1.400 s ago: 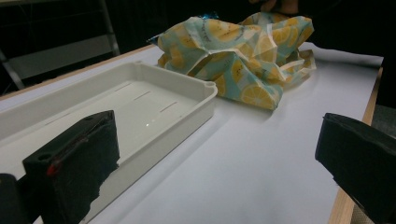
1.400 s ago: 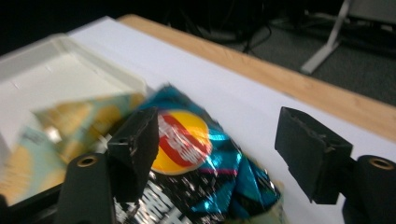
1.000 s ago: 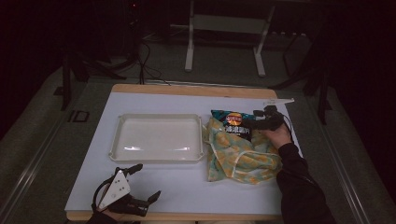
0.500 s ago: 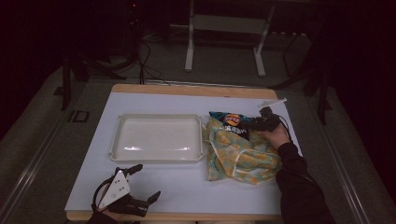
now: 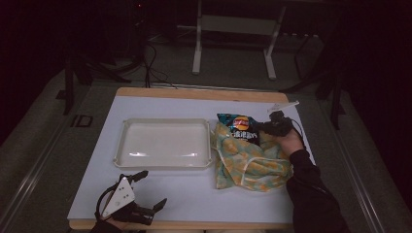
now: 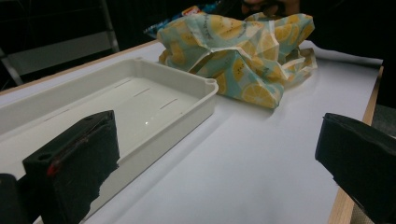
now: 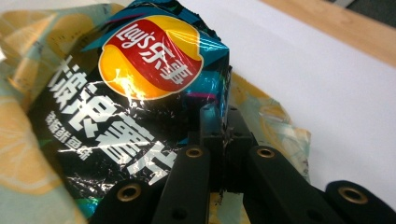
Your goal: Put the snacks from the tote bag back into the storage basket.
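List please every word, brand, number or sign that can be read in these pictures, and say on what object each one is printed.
"Lay's" followed by "乐事": in white on the red and yellow logo of the shiny black and teal chip bag, whose edge the right gripper clamps.
Large white Chinese characters below the logo, same bag: partly creased and tilted, not surely readable.
Smaller white line under them: too blurred.
Lemon-print cloth bag, white plastic tray: no text.

Dark room, grey floor (image 5: 43, 145), metal stand (image 5: 233, 34) behind table (image 5: 194, 194).
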`<state>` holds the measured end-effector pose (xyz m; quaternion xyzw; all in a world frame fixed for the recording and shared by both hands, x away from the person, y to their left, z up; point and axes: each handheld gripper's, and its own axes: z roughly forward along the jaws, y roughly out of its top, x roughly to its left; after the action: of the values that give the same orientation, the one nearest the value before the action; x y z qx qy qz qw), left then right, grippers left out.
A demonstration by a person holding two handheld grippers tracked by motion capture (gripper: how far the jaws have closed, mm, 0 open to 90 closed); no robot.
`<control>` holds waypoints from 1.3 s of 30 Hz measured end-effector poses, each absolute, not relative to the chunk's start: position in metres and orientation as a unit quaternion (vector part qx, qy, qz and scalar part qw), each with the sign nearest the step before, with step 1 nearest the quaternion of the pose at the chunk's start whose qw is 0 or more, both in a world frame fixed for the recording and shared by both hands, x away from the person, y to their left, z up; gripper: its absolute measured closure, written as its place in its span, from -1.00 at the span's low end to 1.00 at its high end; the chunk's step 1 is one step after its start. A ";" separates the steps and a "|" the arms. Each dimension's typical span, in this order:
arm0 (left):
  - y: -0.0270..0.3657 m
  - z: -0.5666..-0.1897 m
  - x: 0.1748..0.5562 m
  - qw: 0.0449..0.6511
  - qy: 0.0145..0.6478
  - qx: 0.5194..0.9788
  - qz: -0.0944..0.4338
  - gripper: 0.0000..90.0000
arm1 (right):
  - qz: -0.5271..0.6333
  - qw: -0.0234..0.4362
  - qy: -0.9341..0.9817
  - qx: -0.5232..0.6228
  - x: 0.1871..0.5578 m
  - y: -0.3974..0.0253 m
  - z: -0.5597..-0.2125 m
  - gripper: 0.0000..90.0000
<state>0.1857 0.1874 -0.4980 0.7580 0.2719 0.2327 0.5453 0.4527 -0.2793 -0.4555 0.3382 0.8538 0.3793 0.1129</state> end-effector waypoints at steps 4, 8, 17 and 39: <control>0.187 -0.498 0.186 0.545 0.271 0.758 0.234 -1.00 | 0.392 0.122 0.850 0.331 0.444 -0.282 -0.443 1.00; 0.187 -0.498 0.185 0.543 0.270 0.759 0.236 -1.00 | 0.407 0.138 0.843 0.323 0.435 -0.285 -0.426 1.00; 0.187 -0.498 0.185 0.544 0.270 0.759 0.235 -1.00 | 0.431 0.161 0.829 0.318 0.423 -0.298 -0.392 1.00; 0.187 -0.498 0.185 0.543 0.271 0.759 0.235 -1.00 | 0.465 0.232 0.800 0.300 0.407 -0.295 -0.305 1.00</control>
<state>0.1852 0.1869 -0.4984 0.7591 0.2714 0.2353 0.5429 0.4072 -0.2955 -0.3050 0.3001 0.7996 0.4654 0.2323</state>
